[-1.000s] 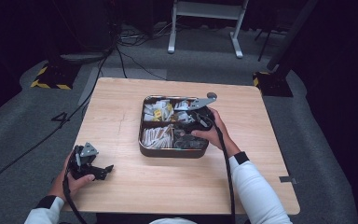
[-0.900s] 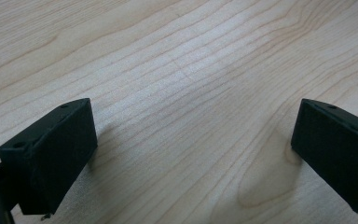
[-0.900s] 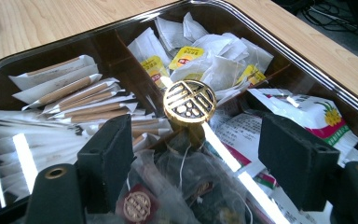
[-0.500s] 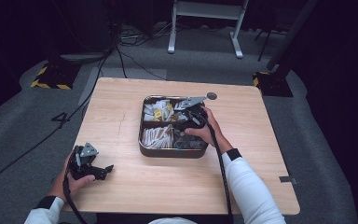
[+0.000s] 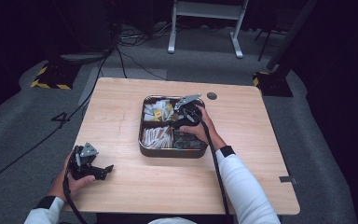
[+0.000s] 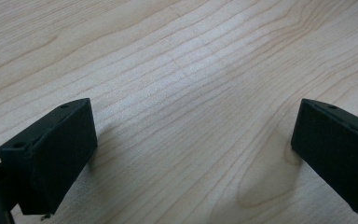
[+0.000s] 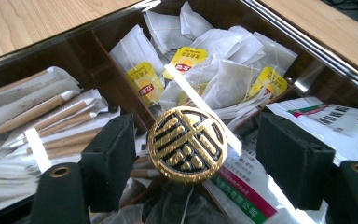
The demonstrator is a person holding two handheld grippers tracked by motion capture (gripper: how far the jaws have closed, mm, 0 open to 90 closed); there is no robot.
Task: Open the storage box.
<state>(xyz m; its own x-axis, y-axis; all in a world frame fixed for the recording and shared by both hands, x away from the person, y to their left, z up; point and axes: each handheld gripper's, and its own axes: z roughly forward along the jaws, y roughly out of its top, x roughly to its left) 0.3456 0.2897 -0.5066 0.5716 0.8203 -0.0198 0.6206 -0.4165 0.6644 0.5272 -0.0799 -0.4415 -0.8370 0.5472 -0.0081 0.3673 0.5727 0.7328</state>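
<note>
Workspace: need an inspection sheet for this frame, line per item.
Surface: pale wooden table, small dark round hole near far edge.
Job's things: dark four-compartment metal tray; round gold-patterned knob at its centre; yellow-tagged tea bags; paper-wrapped sticks; printed sachets.
Clutter: nothing seen.
Grippers: right gripper open, jaws either side of knob, apart from it; left gripper open above bare wood.
Cables: black, trailing from each gripper; more on floor.
Surroundings: grey carpet, white metal stand.

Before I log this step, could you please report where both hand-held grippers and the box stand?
Left hand-held gripper open, on bare table. Right hand-held gripper open, straddling gold knob at centre of divided box. Nothing in the way.
</note>
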